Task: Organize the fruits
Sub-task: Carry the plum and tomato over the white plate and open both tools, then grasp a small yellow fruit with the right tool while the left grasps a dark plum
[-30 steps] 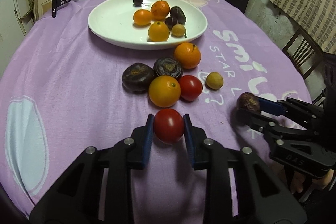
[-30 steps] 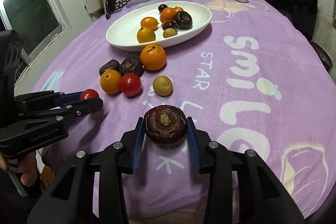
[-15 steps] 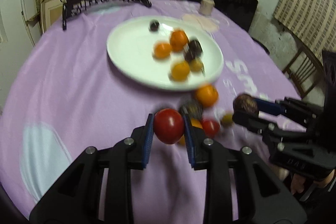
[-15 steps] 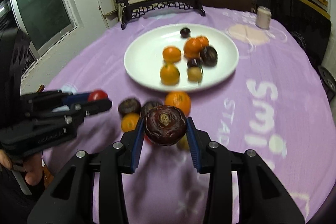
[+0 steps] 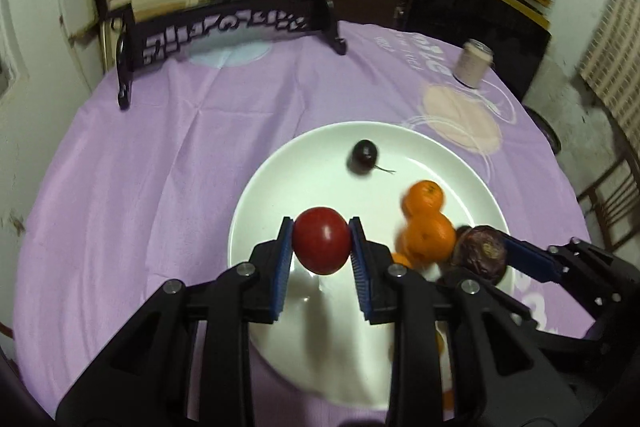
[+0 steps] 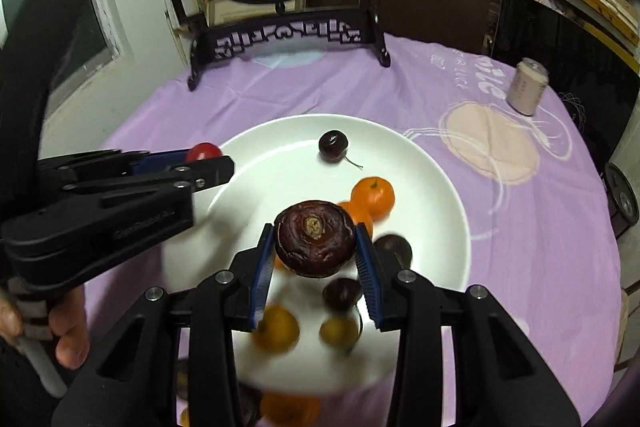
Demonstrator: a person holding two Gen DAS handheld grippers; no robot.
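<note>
My left gripper (image 5: 321, 246) is shut on a red tomato (image 5: 321, 245) and holds it above the left part of the white plate (image 5: 276, 195). My right gripper (image 6: 315, 245) is shut on a dark wrinkled passion fruit (image 6: 315, 238) above the plate's middle (image 6: 420, 167). On the plate lie a dark cherry (image 6: 333, 145), oranges (image 6: 373, 197) and small dark and yellow fruits (image 6: 340, 331). The right gripper with its fruit (image 5: 480, 253) shows at the right in the left wrist view. The left gripper with the tomato (image 6: 205, 151) shows at the left in the right wrist view.
The plate sits on a purple tablecloth (image 5: 160, 167). A black carved stand with a round painted screen (image 6: 280, 27) stands at the table's far edge. A small beige can (image 6: 526, 87) stands at the far right. More fruits lie near the plate's front edge (image 6: 288, 407).
Both grippers have lifted off the cloth and moved forward over the plate, each still holding its fruit. The loose fruits on the cloth have dropped out of view below.
</note>
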